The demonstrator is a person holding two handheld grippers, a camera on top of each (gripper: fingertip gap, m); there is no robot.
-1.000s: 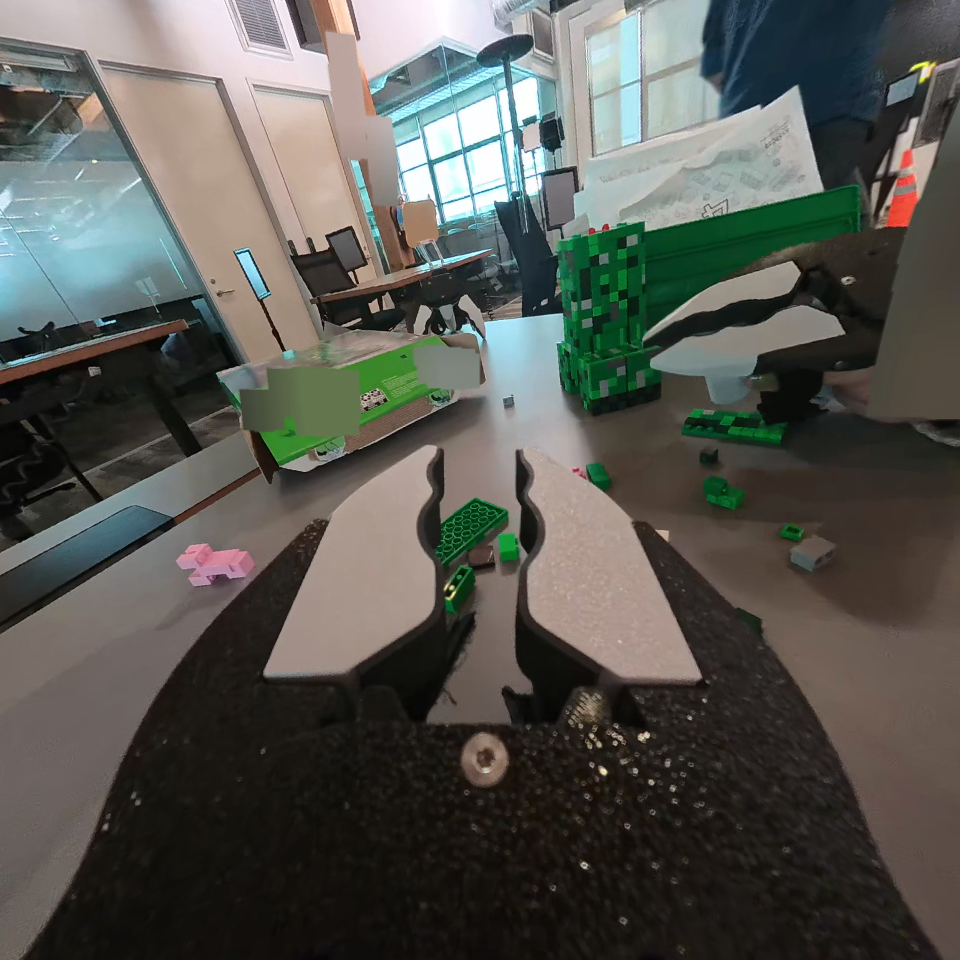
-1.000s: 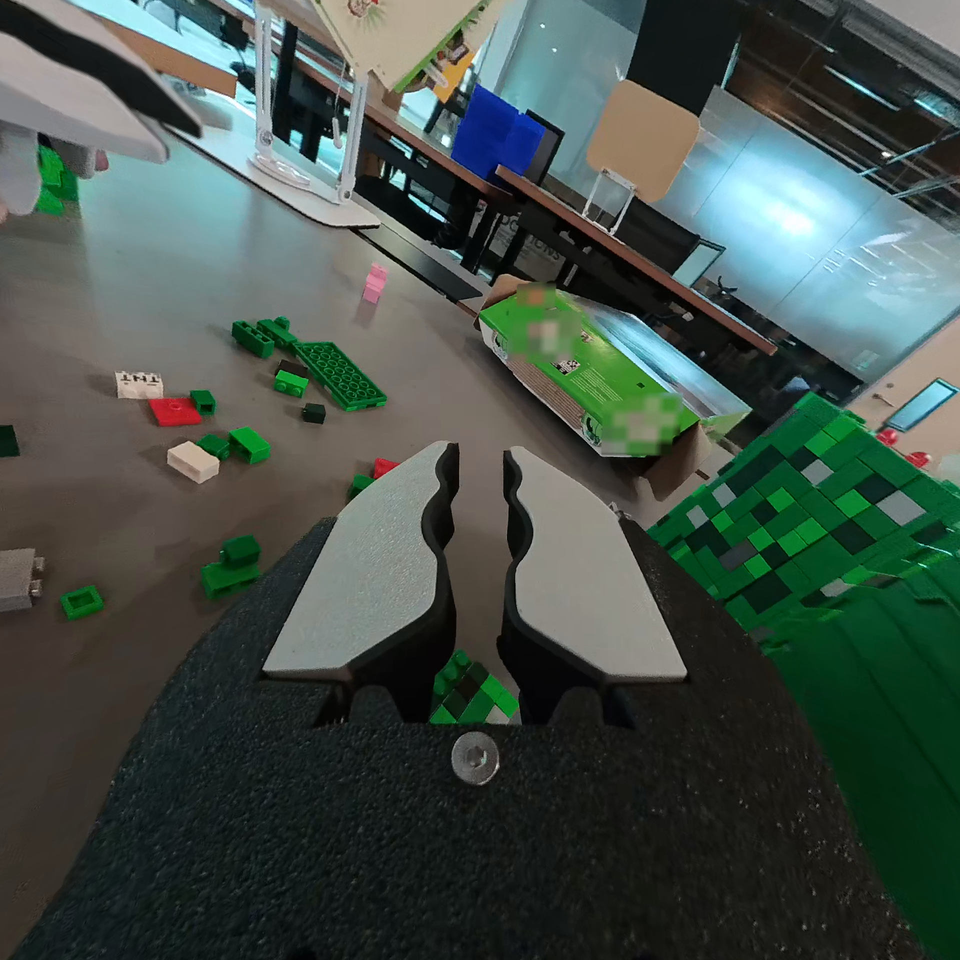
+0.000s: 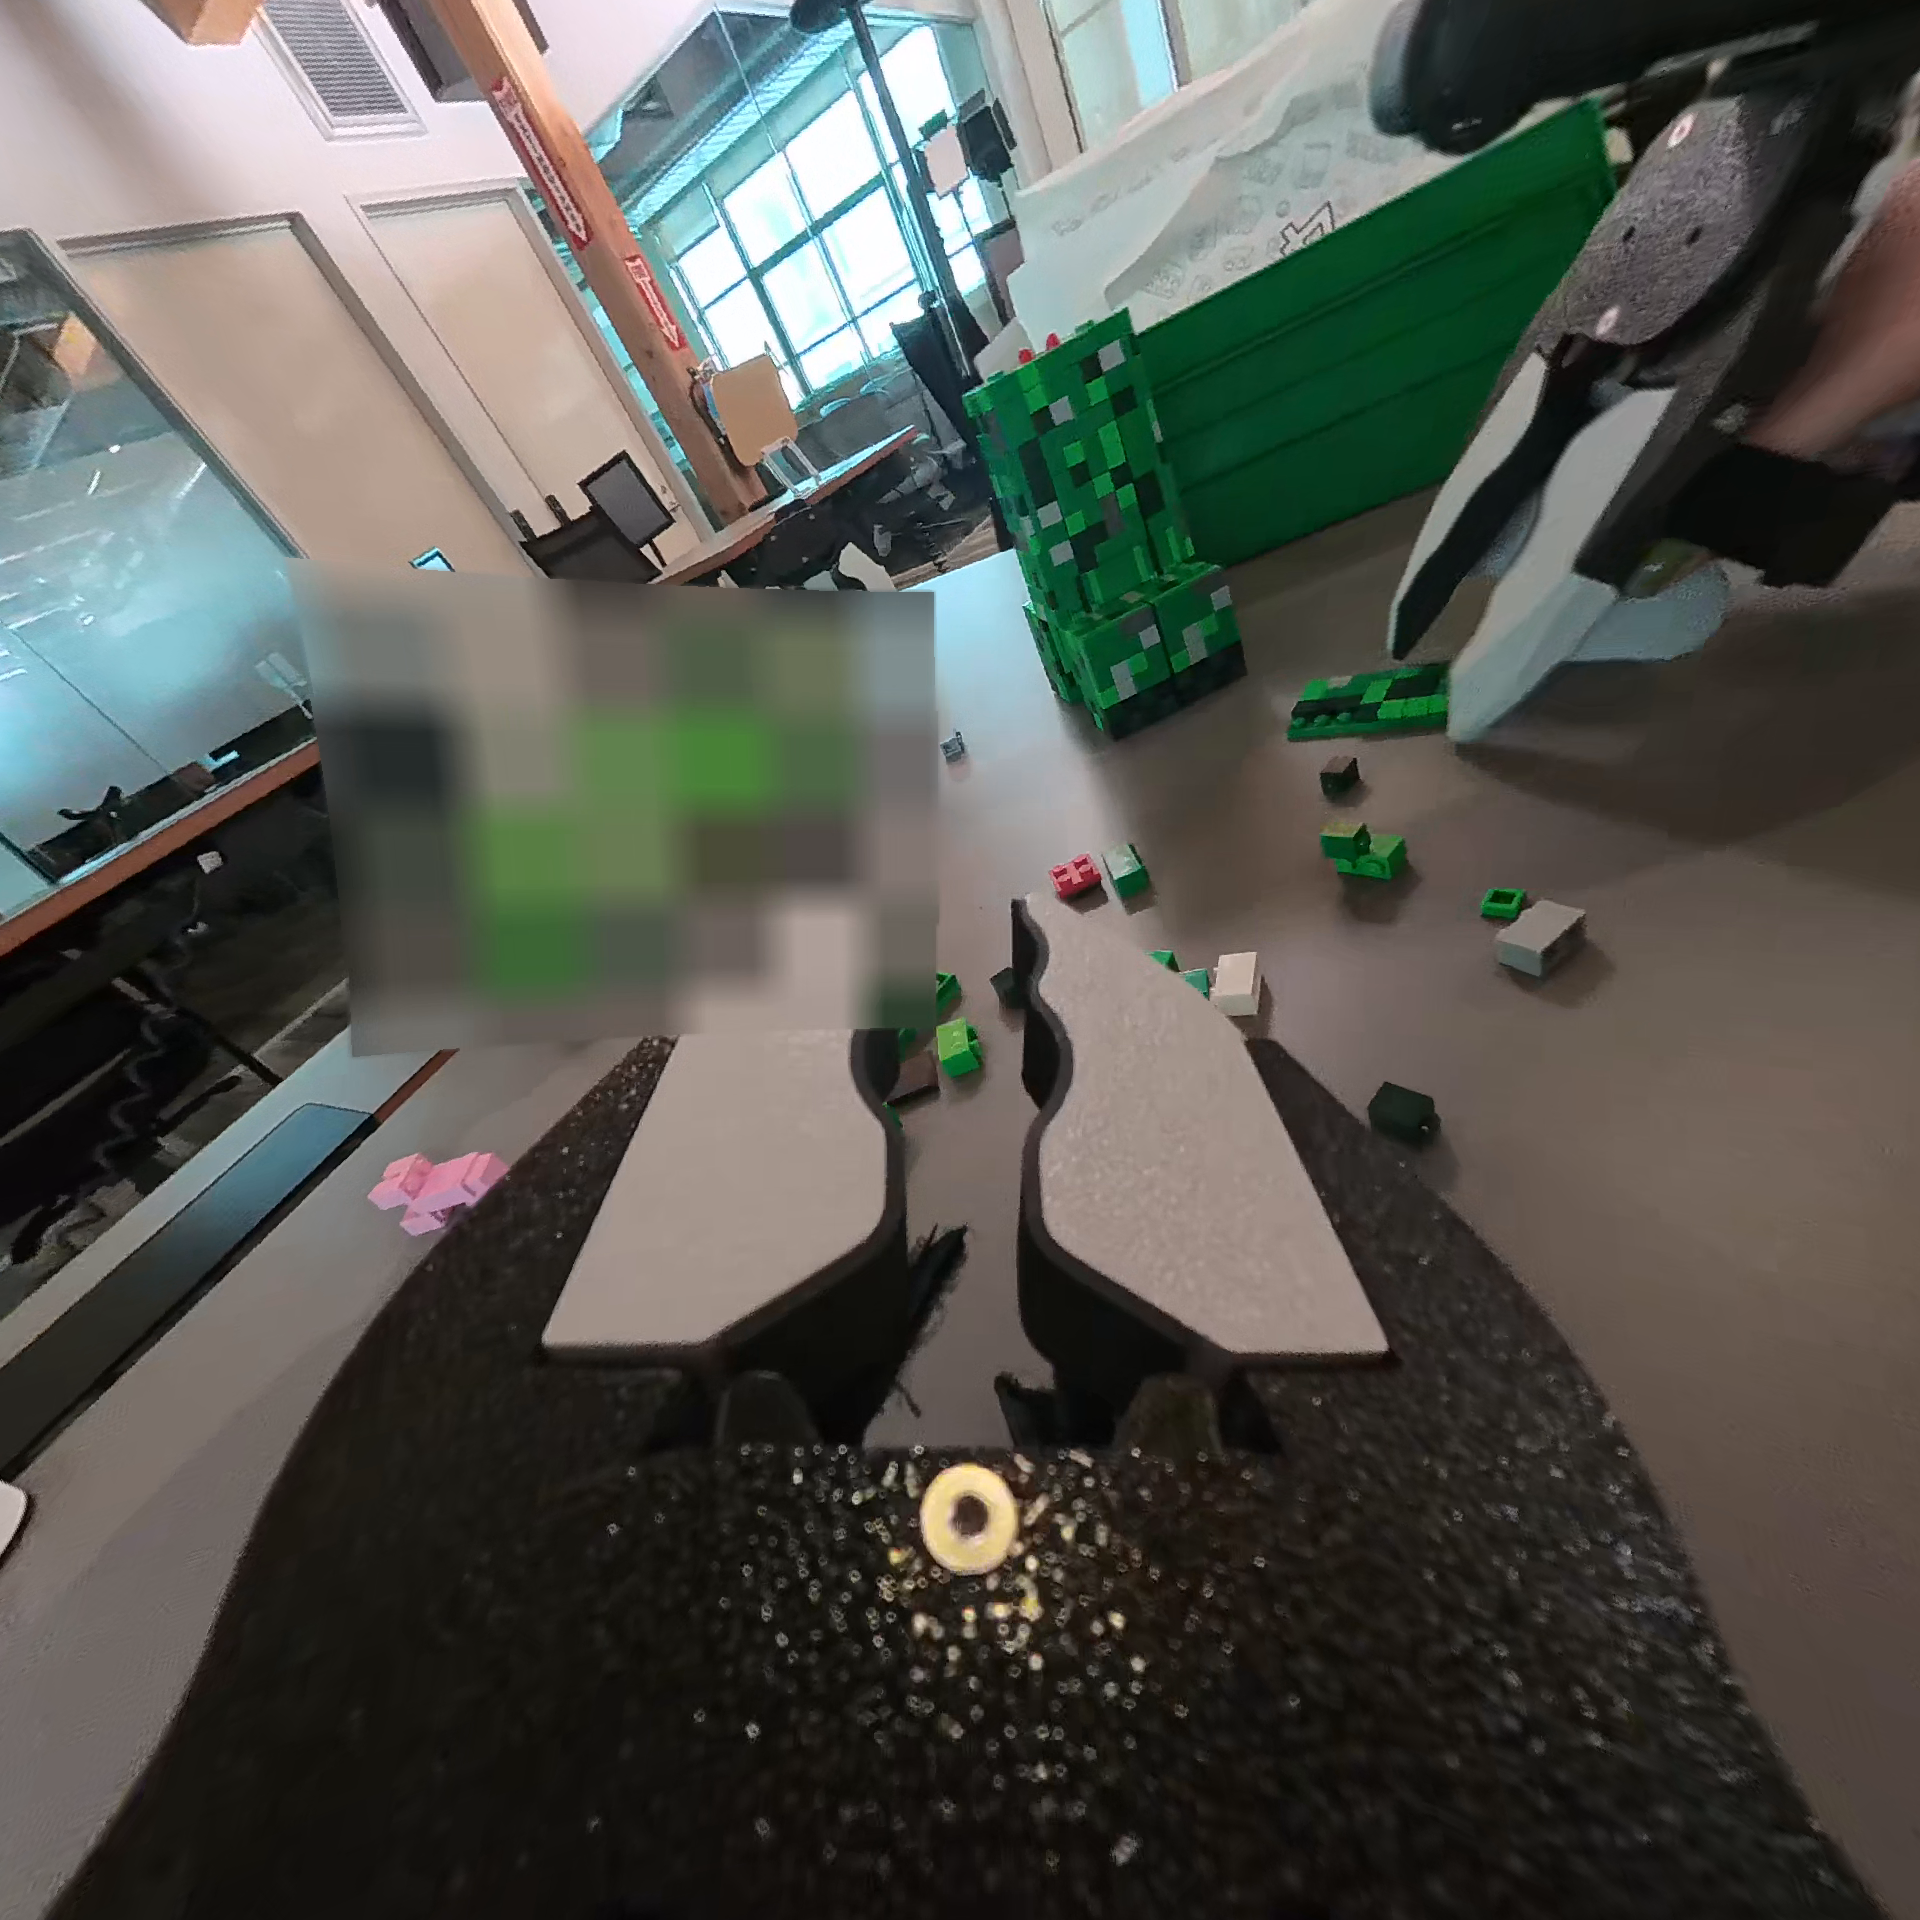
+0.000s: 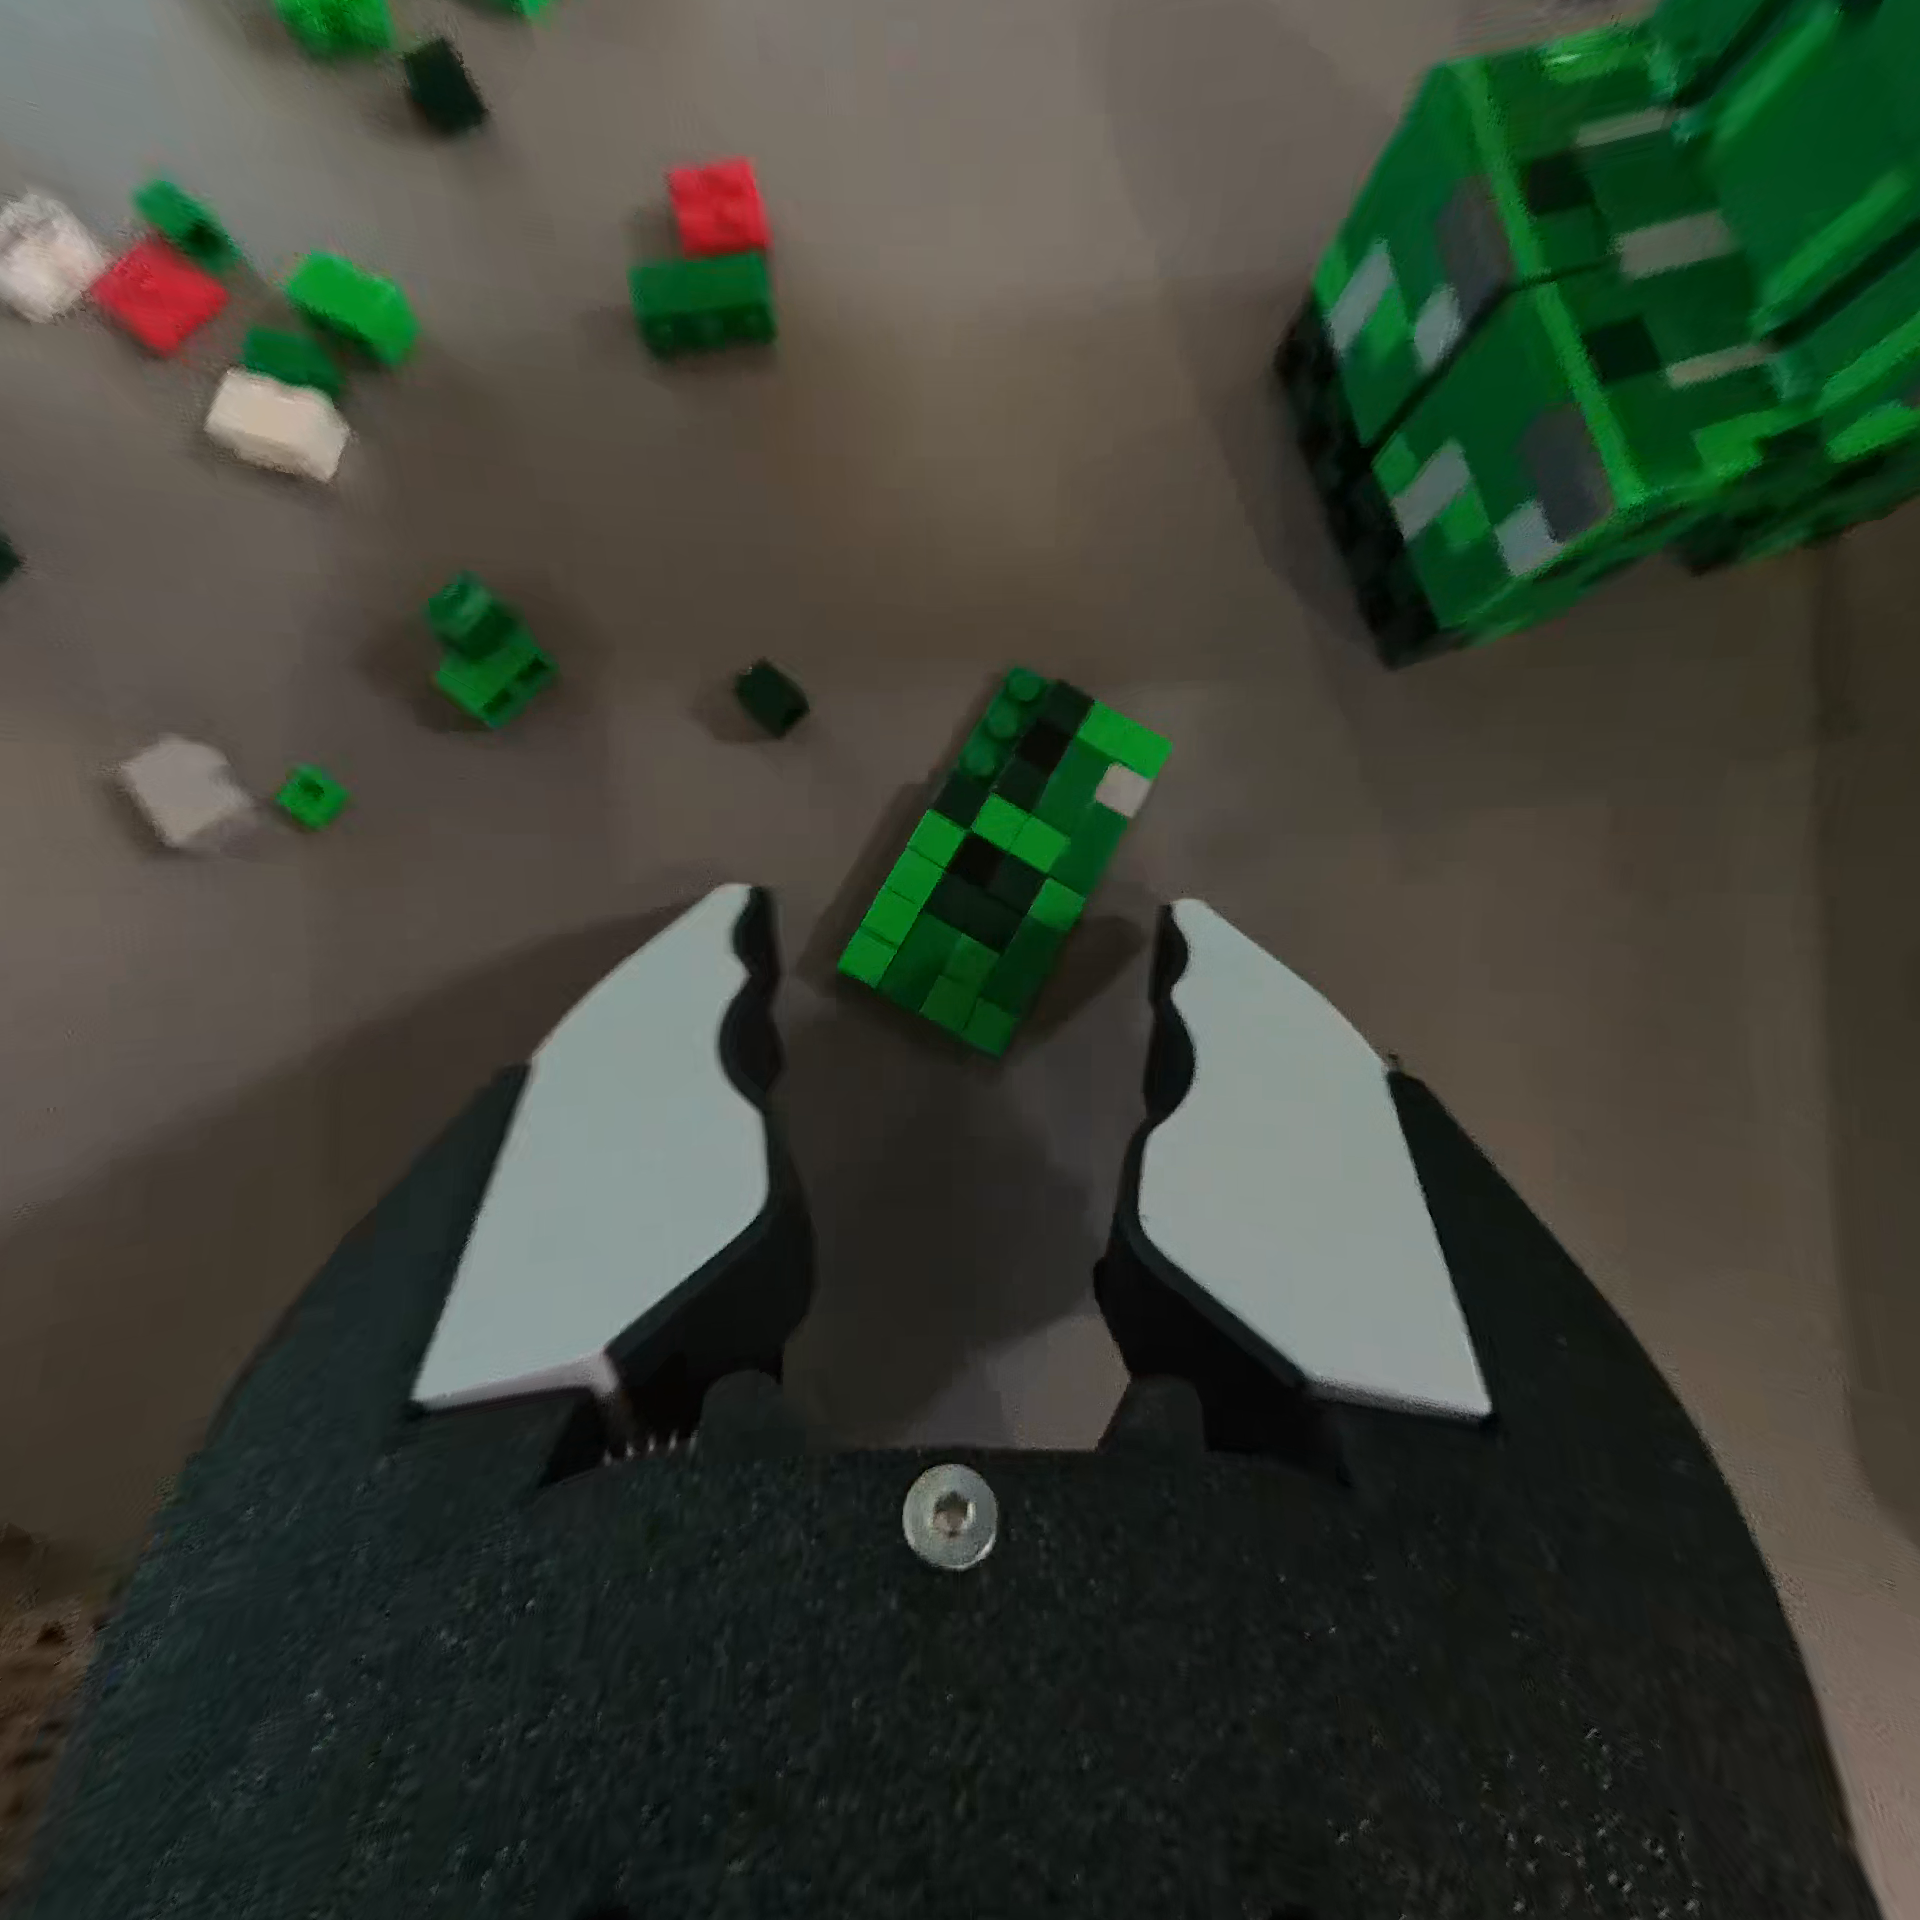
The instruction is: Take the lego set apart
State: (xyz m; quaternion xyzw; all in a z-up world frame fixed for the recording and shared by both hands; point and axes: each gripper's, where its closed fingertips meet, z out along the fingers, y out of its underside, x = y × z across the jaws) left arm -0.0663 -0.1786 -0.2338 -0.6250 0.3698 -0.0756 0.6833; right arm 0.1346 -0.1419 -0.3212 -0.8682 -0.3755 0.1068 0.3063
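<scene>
- Right hand-held gripper (image 4: 961, 935): jaws wide apart, empty, pointed down at the surface (image 4: 1039, 468), hovering over a flat green panel (image 4: 1003, 862) lying just beyond its tips.
- Left hand-held gripper (image 3: 961, 997): jaws slightly apart, nothing between them.
- Lego figure (image 3: 1107, 520): upright on the surface, near the panel.
- Loose bricks (image 4: 707, 260): scattered left of the panel.
- Pink piece (image 3: 436, 1190): far left.

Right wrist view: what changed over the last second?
The right gripper tipped down toward the table and its jaws spread open over the flat green plate piece, not touching it. The left gripper stays nearly closed and empty; the green block figure still stands.
</scene>
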